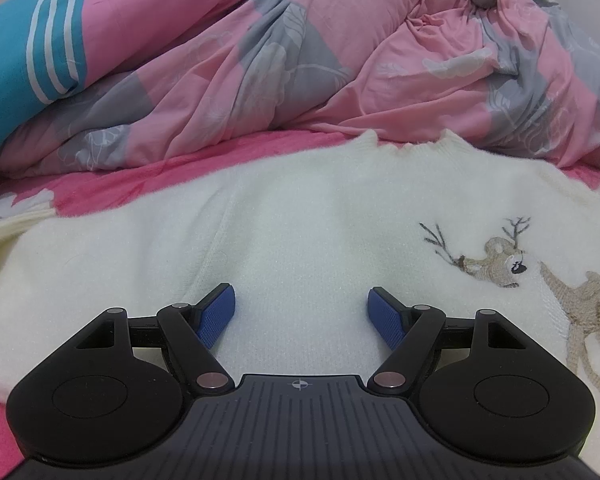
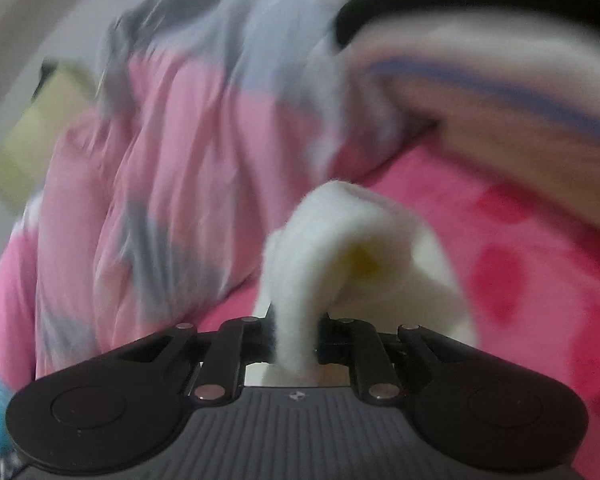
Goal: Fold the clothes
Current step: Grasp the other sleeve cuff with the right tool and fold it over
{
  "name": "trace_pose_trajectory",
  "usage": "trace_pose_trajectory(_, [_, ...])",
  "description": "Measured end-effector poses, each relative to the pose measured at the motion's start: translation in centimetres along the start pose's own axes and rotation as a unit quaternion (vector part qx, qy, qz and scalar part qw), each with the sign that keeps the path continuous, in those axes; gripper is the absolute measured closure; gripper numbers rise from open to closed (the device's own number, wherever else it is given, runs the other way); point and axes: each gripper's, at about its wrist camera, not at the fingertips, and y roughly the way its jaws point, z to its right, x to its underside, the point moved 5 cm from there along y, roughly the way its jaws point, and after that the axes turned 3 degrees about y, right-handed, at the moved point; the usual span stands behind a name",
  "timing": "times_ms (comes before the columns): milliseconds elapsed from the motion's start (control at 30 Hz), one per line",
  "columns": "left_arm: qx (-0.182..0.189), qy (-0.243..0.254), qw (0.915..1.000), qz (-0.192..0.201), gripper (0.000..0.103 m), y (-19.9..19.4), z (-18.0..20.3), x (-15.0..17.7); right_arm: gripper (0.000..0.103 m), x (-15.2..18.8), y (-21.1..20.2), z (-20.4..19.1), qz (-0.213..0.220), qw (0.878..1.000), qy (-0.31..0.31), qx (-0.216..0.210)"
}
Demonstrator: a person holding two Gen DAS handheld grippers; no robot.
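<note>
L gripper (image 1: 301, 300), fingers spread, hovers over white sweater (image 1: 300, 220) on the pink bed (image 1: 100, 196); R gripper (image 2: 296, 332) clenched on sweater fold.

A bed with a bright pink sheet (image 1: 112, 188) carries everything. A white sweater (image 1: 300, 240) with stitched deer lies spread flat on it, directly under and ahead of the tool. Beyond the sweater, a rumpled pink and grey quilt (image 1: 260, 72) is heaped across the far side, touching the sweater's collar edge.
</note>
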Motion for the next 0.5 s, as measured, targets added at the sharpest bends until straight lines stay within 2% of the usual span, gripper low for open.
trace_pose_trajectory(33, [0.0,0.0,1.0,0.0,0.029,0.0,0.0,0.0,0.088,0.0,-0.1,1.0,0.008,1.0,0.019,0.011])
trace_pose_trajectory(133, [0.0,0.0,1.0,0.0,0.029,0.0,0.0,-0.1,0.088,0.9,1.3,3.5,-0.004,0.997,0.071,0.039])
trace_pose_trajectory(200, [0.0,-0.001,1.0,0.0,0.029,0.0,0.0,0.0,0.086,1.4,1.2,4.3,-0.001,0.994,0.1,0.041])
trace_pose_trajectory(267, [0.001,-0.001,1.0,0.0,0.029,0.0,0.0,0.0,0.076,1.3,0.7,4.2,-0.009,0.993,0.112,0.036])
trace_pose_trajectory(333, [0.001,-0.002,1.0,0.0,0.029,-0.1,0.0,0.0,0.056,1.0,-0.4,4.2,-0.019,0.992,0.116,0.036])
trace_pose_trajectory(367, [0.001,-0.002,1.0,0.0,0.029,-0.1,0.0,0.0,0.051,0.9,-1.4,4.4,-0.02,0.993,0.111,0.042])
trace_pose_trajectory(400, [0.001,-0.002,1.0,0.0,0.029,-0.1,0.0,0.0,0.038,0.7,-2.3,4.5,-0.022,0.993,0.106,0.049])
trace_pose_trajectory(433, [0.002,-0.003,1.0,0.0,0.029,-0.1,0.0,0.0,0.03,0.7,-3.4,4.7,-0.024,0.993,0.1,0.055])
trace_pose_trajectory(500, [0.001,-0.003,1.0,0.0,0.029,-0.1,0.1,0.0,0.026,0.9,-6.0,5.0,-0.027,0.994,0.08,0.065])
